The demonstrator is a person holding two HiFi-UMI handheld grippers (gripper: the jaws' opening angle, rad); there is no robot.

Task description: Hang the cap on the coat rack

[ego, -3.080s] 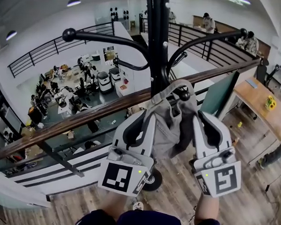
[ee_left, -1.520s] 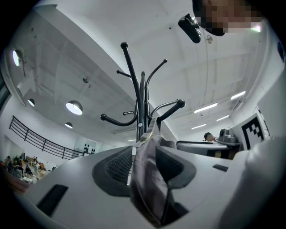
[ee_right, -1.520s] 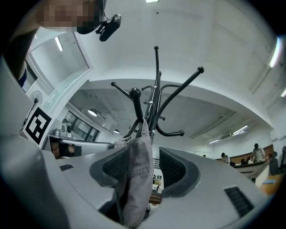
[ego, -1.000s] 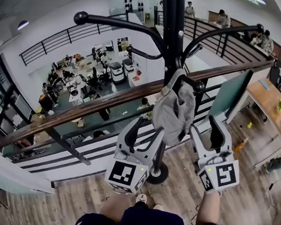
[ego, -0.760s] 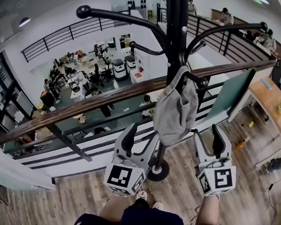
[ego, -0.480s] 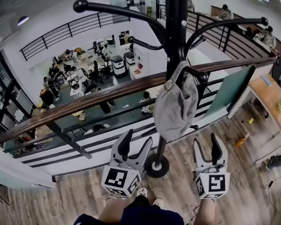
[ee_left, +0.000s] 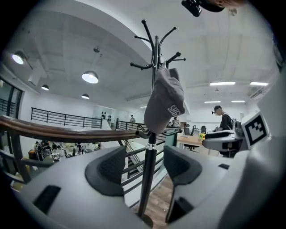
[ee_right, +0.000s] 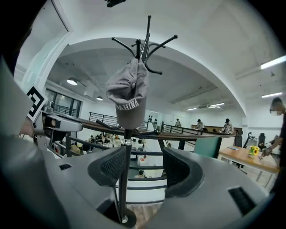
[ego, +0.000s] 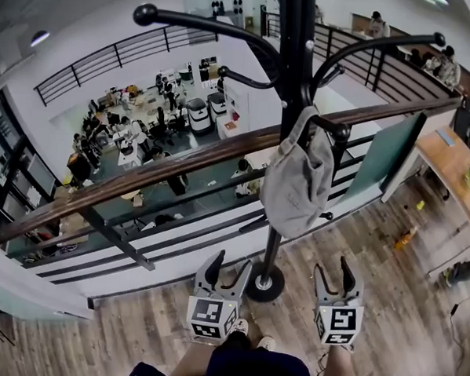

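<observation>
Left gripper (ego: 231,263) and right gripper (ego: 332,268): both spread, empty, held low near the person's feet. The coat rack (ego: 295,61) has its base (ego: 263,284) on the wood floor (ego: 394,309) between them. The grey cap (ego: 296,182) hangs on a lower hook (ego: 332,127), well above both. The railing (ego: 141,178) is just behind the pole.

A soft grey fabric cap (ego: 298,179) hangs on the tall black metal coat rack (ego: 293,60), just at the pole's 4 o'clock side. Lower, toward 6 o'clock, the left gripper (ego: 232,262) and the right gripper (ego: 332,265) flank the rack's round base (ego: 263,284), apart from the cap, each with jaws spread and nothing between them. A brown wooden handrail (ego: 165,172) runs from 8 o'clock to 2 o'clock behind the pole.
</observation>
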